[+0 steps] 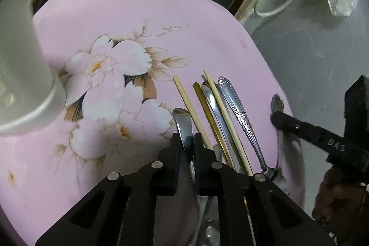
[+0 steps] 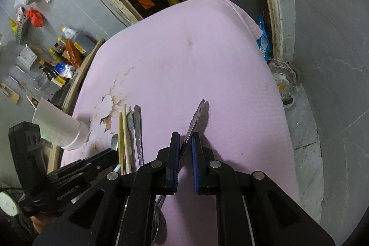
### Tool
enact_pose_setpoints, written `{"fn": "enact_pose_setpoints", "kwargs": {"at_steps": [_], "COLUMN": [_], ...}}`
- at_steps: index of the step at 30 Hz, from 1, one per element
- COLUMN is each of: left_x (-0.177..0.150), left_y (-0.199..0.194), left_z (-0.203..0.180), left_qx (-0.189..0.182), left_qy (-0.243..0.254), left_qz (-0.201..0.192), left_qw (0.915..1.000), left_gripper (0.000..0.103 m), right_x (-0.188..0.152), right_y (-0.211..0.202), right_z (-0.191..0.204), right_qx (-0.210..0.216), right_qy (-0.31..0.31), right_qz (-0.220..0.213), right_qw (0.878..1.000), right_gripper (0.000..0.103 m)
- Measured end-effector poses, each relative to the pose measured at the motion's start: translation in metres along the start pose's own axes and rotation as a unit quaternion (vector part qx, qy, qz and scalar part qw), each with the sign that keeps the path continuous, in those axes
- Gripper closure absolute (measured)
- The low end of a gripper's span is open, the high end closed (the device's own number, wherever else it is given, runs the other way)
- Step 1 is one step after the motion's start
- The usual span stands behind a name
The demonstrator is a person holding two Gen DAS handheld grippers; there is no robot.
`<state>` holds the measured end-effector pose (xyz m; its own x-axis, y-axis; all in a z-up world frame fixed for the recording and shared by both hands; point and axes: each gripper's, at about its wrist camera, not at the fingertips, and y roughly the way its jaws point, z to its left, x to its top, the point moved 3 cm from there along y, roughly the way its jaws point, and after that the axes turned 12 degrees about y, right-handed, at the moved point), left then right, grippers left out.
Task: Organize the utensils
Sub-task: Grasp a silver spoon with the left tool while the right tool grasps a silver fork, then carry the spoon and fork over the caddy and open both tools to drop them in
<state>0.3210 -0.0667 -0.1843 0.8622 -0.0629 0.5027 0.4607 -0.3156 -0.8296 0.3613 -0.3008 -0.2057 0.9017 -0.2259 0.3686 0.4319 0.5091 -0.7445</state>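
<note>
Left gripper [image 1: 186, 142] clamped on a steel handle [image 1: 183, 123]; right gripper [image 2: 185, 140] clamped on another utensil [image 2: 196, 117] near the cloth's [image 2: 184, 50] right edge (cup [image 2: 62, 128] far left, left hand nearer).

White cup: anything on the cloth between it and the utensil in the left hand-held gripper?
Nothing visible: only bare pink cloth lies between the left hand-held gripper, shut on a steel utensil, and the white cup.
</note>
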Motion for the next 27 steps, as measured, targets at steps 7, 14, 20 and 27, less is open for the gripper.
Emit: {"fn": "enact_pose_setpoints", "kwargs": {"at_steps": [7,14,20,27], "left_x": [-0.002,0.004,-0.004,-0.015], "left_y": [0.001,0.004,-0.014,-0.061], "left_z": [-0.005,-0.004,0.0,0.004], "left_qx": [-0.026,-0.037,-0.034,-0.001], "left_qy": [0.003,0.014,-0.01,-0.02], "left_qz": [0.026,0.054,0.016,-0.073], "left_qw": [0.9993,0.9977,0.9993,0.9971], "left_gripper": [0.1,0.1,0.103,0.103], "right_x": [0.0,0.003,0.006,-0.004], "right_y": [0.004,0.011,0.006,-0.016], "right_z": [0.0,0.006,0.0,-0.007], "right_qx": [-0.005,-0.023,-0.013,0.054], "right_qy": [0.001,-0.011,0.048,0.118], "right_qz": [0.001,0.02,0.014,-0.022], "right_qw": [1.0,0.999,0.999,0.991], "right_gripper": [0.095,0.094,0.098,0.101]}}
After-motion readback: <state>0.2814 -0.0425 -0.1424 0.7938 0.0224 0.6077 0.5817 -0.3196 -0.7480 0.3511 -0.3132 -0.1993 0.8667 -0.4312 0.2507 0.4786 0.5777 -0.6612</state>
